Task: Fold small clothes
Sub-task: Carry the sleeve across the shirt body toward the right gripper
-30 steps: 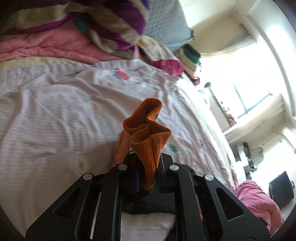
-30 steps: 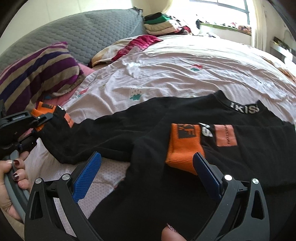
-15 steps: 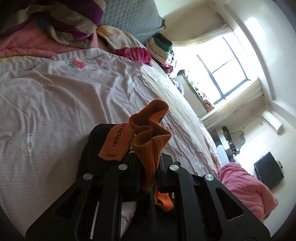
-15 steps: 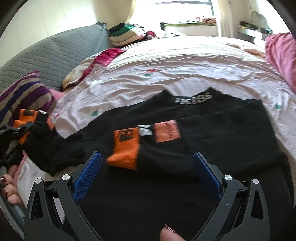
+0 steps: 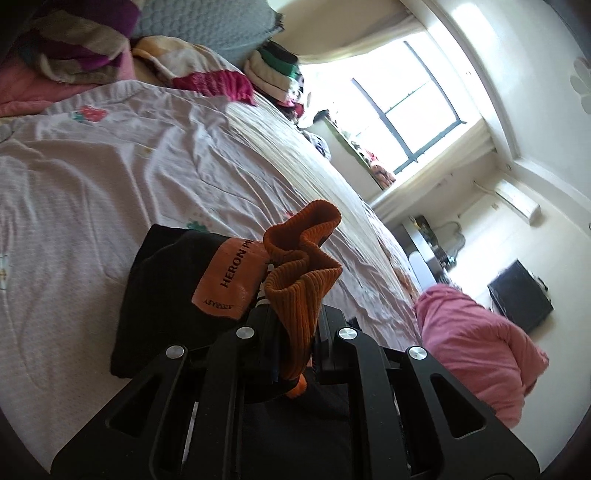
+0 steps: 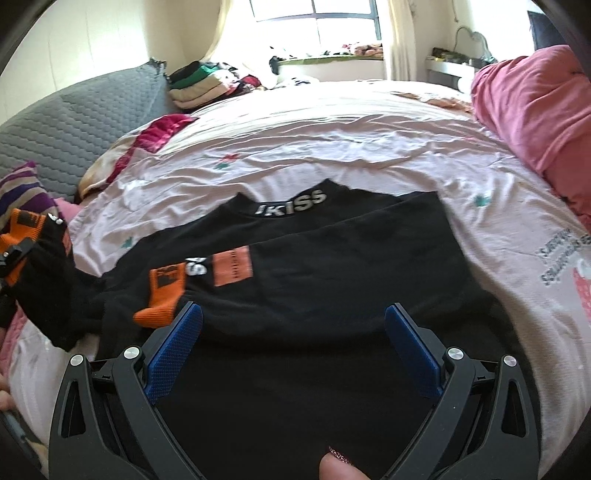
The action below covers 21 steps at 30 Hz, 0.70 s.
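A black long-sleeved sweatshirt (image 6: 332, 258) with orange ribbed cuffs is spread on the pale pink patterned bedsheet (image 6: 332, 147), its collar toward the window (image 6: 317, 18). One orange ribbed cuff (image 5: 299, 280) is clamped between the closed fingers of the left gripper (image 5: 295, 332), with the sleeve lifted off the sheet. The other orange cuff (image 6: 162, 295) is laid across the chest of the garment. The right gripper (image 6: 293, 328) is held above the lower body of the sweatshirt, its blue-padded fingers (image 6: 173, 343) spread wide and nothing gripped.
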### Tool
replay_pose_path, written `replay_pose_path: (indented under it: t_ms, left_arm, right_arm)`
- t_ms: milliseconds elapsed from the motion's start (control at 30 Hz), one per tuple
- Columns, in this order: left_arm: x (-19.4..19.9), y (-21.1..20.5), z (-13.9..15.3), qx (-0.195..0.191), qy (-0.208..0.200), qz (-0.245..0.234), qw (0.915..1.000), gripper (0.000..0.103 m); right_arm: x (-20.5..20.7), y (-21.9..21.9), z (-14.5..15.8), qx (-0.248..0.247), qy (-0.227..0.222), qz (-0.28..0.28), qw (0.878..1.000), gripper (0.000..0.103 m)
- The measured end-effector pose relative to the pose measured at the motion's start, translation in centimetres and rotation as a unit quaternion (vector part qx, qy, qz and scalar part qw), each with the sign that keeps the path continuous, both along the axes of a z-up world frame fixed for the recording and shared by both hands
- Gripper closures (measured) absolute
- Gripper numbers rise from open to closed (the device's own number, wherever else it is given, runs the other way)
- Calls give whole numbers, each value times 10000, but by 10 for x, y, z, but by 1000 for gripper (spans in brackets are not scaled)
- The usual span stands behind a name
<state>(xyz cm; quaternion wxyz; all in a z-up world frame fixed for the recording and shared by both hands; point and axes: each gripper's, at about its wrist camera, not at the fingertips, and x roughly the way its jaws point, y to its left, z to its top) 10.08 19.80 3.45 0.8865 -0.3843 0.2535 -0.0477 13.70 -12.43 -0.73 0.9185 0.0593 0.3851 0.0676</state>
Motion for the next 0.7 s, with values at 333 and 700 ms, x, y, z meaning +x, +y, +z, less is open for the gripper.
replay_pose_path:
  t_ms: [333,700]
  left_arm:
    - [13,-38,-11,194,229,-615,9977,97]
    - [25,-90,-31,630,556,-1293,9880,97]
  right_arm:
    - [-10,-32,8,64,-165,-392,9991,5]
    - [-16,-65,14,164,-219,-793,9965,5]
